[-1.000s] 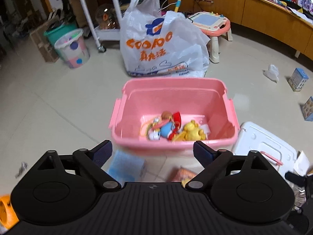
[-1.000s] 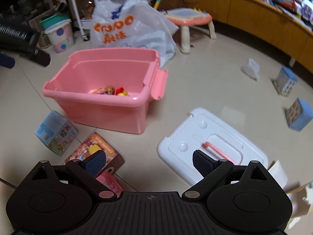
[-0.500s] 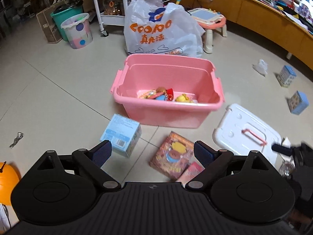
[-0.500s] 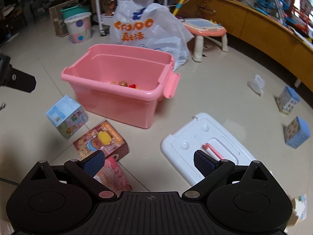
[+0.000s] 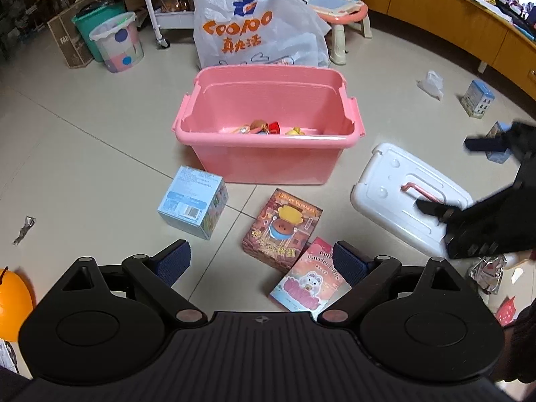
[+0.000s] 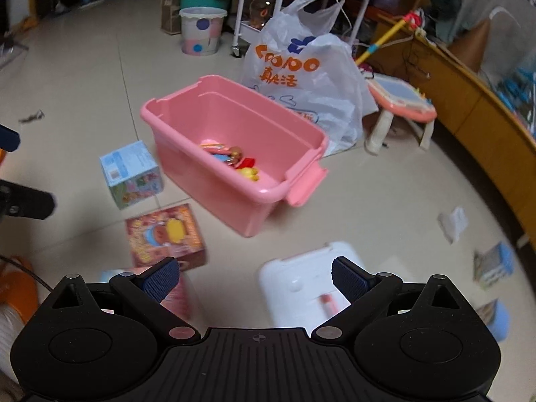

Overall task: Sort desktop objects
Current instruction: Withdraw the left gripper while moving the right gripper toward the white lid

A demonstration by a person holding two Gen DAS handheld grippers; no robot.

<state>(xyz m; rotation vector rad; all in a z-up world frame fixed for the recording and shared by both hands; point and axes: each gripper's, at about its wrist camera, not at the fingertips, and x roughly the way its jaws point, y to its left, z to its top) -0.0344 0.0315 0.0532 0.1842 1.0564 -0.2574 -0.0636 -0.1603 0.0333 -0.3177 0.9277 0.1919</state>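
Observation:
A pink storage bin [image 5: 268, 164] [image 6: 214, 184] stands on the tiled floor with several small toys [image 5: 264, 128] [image 6: 234, 160] inside. In front of it lie a light-blue box [image 5: 192, 202] [image 6: 130, 174], a brown cartoon box [image 5: 281, 227] [image 6: 164, 238] and a pink bunny box [image 5: 308, 278]. The bin's white lid [image 5: 405, 197] [image 6: 301, 284] lies to the right. My left gripper [image 5: 261, 264] is open and empty above the boxes. My right gripper [image 6: 251, 278] is open and empty; it also shows in the left wrist view [image 5: 485, 181] over the lid.
A white printed plastic bag [image 5: 258, 30] [image 6: 301, 70] stands behind the bin. A drawing-board stool [image 5: 341, 6], a dotted bucket [image 5: 117, 43], a white cart and more small boxes [image 5: 477, 98] are around. An orange object [image 5: 13, 301] lies at left.
My left gripper has pulled back from over the bin, so the boxes in front now show. My right gripper has swung left and risen, now looking into the bin.

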